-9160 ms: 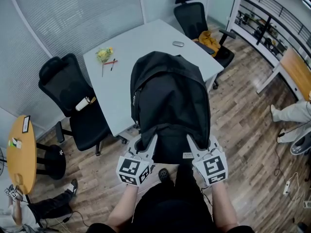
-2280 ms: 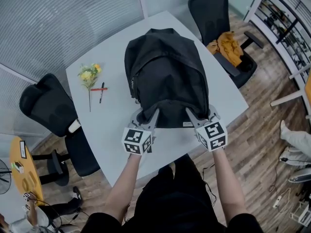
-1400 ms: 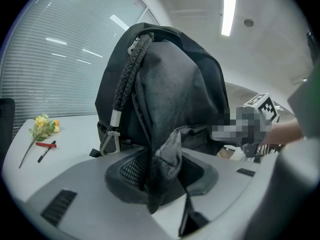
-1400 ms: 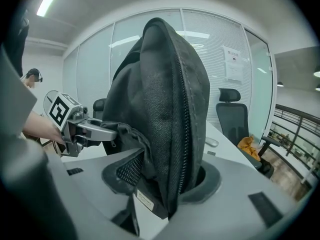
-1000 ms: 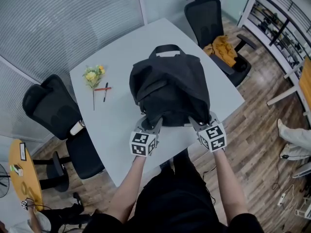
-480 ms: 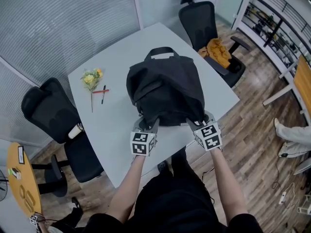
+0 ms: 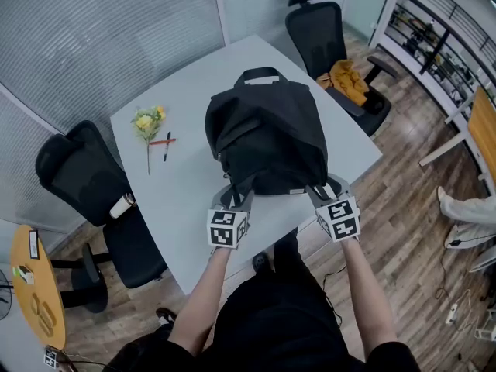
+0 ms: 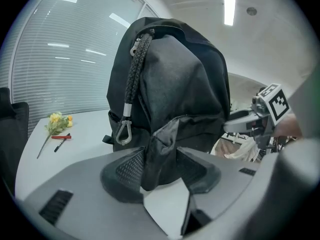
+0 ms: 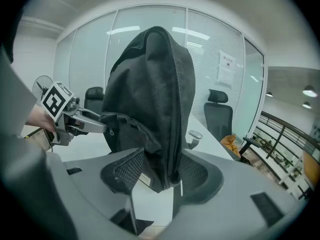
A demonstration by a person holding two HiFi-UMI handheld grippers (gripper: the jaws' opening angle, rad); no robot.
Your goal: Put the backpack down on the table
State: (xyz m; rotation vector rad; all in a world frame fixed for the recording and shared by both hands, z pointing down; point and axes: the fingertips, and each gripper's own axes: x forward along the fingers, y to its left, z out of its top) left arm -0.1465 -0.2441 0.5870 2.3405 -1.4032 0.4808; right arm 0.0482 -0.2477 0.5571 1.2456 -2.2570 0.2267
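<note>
Left claw (image 7: 236, 194) wide apart and just opening, bag flap loose between its jaws, right claw (image 7: 324, 189) apart, just closing a little around bag edge, black backpack (image 7: 267, 134) upright on white table (image 7: 186, 192), flowers (image 7: 147, 121) and pens (image 7: 166, 147) far left, small grey thing (image 9: 194, 134) behind bag, seen only from right claw

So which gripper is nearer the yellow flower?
Left gripper, on the backpack's side facing the flower; right gripper opposite. Left's jaws just opened, right's narrowed, fabric between both.

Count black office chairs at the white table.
2: left chair at the left edge of the table; far chair at its far corner, yellow garment on its seat. Others may be hidden.
</note>
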